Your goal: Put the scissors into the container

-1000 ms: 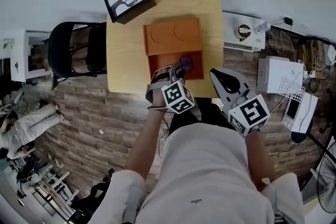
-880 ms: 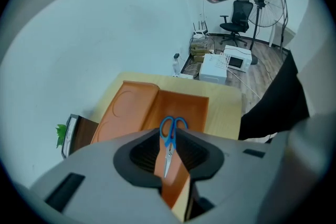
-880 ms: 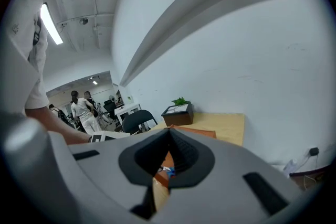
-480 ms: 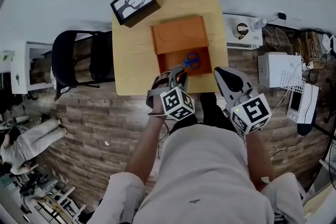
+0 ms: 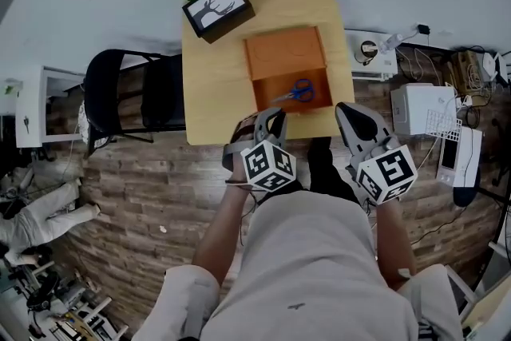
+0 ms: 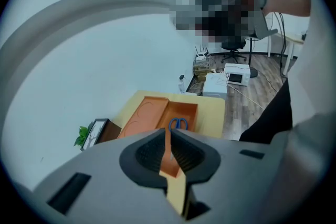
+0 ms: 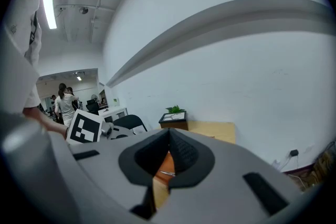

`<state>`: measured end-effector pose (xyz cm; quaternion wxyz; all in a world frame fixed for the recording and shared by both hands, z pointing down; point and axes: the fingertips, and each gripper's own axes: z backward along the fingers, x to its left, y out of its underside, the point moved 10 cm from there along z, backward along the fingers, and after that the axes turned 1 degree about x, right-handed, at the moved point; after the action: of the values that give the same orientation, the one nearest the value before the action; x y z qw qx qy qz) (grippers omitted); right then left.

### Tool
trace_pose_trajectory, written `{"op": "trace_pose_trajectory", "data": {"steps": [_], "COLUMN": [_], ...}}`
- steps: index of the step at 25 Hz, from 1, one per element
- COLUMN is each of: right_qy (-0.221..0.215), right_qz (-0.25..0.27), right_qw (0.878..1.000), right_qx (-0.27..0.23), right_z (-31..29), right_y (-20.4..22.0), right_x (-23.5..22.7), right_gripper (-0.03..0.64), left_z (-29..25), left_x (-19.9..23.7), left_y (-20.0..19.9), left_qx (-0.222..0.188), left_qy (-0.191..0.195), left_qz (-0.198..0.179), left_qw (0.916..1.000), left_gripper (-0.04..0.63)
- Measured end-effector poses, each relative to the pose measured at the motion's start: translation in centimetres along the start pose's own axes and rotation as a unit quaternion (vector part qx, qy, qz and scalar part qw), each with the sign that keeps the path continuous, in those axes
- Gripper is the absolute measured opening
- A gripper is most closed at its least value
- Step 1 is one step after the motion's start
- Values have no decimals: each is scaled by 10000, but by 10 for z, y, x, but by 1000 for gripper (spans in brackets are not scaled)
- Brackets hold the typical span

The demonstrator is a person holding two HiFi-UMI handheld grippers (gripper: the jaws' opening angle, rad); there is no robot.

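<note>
Inside container point(image 5: 284, 56), scissors point(image 5: 301, 91); L gripper point(image 5: 268, 120), R gripper point(image 5: 352, 115) pulled back.

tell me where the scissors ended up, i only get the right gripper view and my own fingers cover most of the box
observer: The head view shows the blue-handled scissors lying inside the open near half of the orange rectangular container.
operator: is the left gripper holding anything
observer: No. In its own view the left gripper has its fingers together with nothing between them.
operator: how close are the two grippers to the box
observer: From the head view, the left gripper and the right gripper both sit at the near edge of the light wooden table, and neither touches the container.
</note>
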<state>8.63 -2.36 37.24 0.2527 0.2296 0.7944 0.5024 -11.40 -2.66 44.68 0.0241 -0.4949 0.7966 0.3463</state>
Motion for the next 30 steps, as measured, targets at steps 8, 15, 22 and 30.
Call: {"op": "trace_pose_trajectory", "data": {"steps": [8, 15, 22, 30], "right_qy": [127, 206, 222, 182], "right_qz": [152, 249, 257, 321], "right_qw": [9996, 9991, 9984, 9977], "right_qx": [-197, -266, -455, -561], "right_z": [11, 27, 43, 56], "right_y": [-3, -4, -2, -1], "right_x": [33, 59, 84, 102], "right_gripper": [-2, -2, -2, -2], "left_z": [43, 91, 134, 165], "left_x": [2, 7, 9, 5], "left_y": [15, 24, 30, 33], "left_qx": [-438, -1113, -1688, -2162], "left_qy": [-159, -283, -399, -443], "left_qz": [412, 1231, 1755, 2279], "left_qw": [9981, 9857, 9691, 9483], "left_gripper": [20, 12, 8, 8]}}
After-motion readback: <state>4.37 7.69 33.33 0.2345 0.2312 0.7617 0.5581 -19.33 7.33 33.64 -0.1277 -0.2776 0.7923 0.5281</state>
